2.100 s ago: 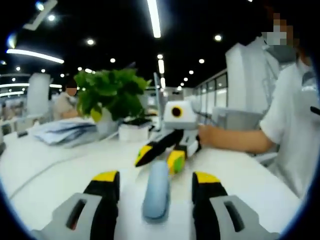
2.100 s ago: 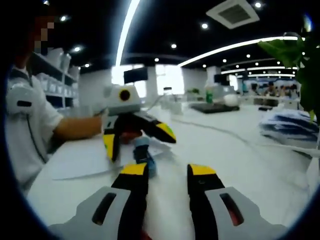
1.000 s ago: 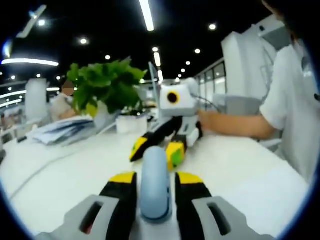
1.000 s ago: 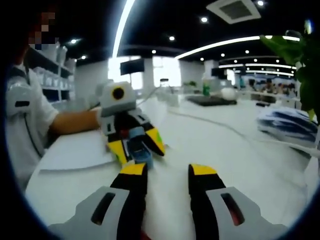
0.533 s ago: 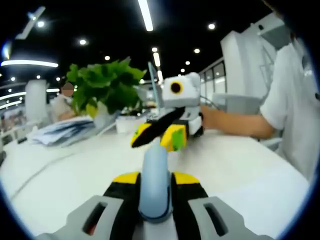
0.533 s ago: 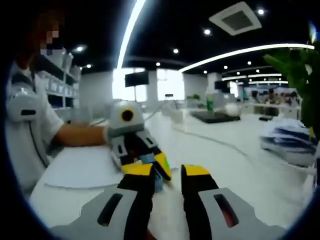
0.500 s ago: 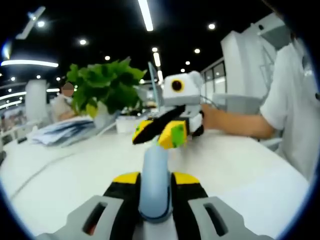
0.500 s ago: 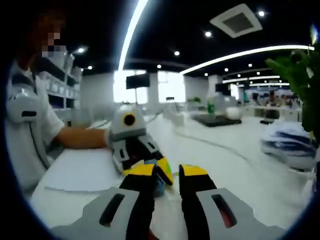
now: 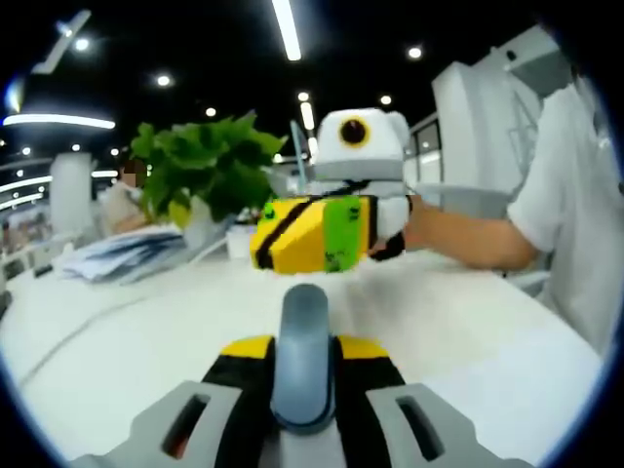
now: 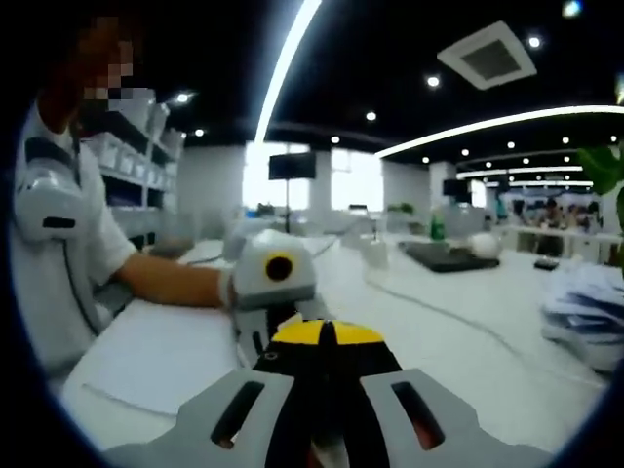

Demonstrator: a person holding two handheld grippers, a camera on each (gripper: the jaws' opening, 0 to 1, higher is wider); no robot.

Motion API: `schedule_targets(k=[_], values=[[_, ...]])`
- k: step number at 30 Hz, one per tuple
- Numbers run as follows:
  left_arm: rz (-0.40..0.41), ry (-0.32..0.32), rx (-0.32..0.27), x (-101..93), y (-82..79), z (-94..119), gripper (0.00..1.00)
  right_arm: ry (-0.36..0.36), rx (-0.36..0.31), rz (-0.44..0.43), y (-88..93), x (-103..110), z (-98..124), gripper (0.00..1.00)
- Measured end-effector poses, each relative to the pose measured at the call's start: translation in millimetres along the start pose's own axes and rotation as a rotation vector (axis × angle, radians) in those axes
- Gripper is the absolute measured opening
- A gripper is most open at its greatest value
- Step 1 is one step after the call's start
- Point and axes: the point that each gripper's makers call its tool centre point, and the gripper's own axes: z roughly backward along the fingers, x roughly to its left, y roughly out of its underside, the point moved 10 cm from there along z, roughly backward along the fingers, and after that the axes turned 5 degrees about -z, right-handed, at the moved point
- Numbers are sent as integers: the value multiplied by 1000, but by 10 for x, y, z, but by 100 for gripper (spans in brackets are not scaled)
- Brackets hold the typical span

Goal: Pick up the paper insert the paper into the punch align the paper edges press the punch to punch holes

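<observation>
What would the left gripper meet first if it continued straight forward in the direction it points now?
Probably the right gripper, which hangs just ahead over the table, jaws shut. The left gripper itself is shut on the blue-grey punch. Depth is unclear, so it might pass underneath.

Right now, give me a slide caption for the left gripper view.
Left tongs clamp the blue punch on the white table; right tongs hover shut above.

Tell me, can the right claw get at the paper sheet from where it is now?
Probably yes, after a sideways move. The right claw is shut and holds nothing visible, and the paper lies flat on the table beside the left claw, whose jaws are clamped on the blue punch.
</observation>
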Motion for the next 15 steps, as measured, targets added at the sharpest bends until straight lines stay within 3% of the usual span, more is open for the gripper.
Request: schedule_targets(k=[2,9,11,12,15], values=[[1,0,0,0,0,0,25,-15,29,-15,71,10,-18,4],[-5,3,1,-1,0,-7,25,-62,9,6,31,48,15,3],[-1,2,3,2,3,-10,25,-64,22,-22,123,-12,69,3],[-11,6,4,-3,-1,-14,25,-117,-27,-42,121,17,76,3],[-9,4,4,3,-1,-18,25,-96,14,-33,183,-33,84,3]])
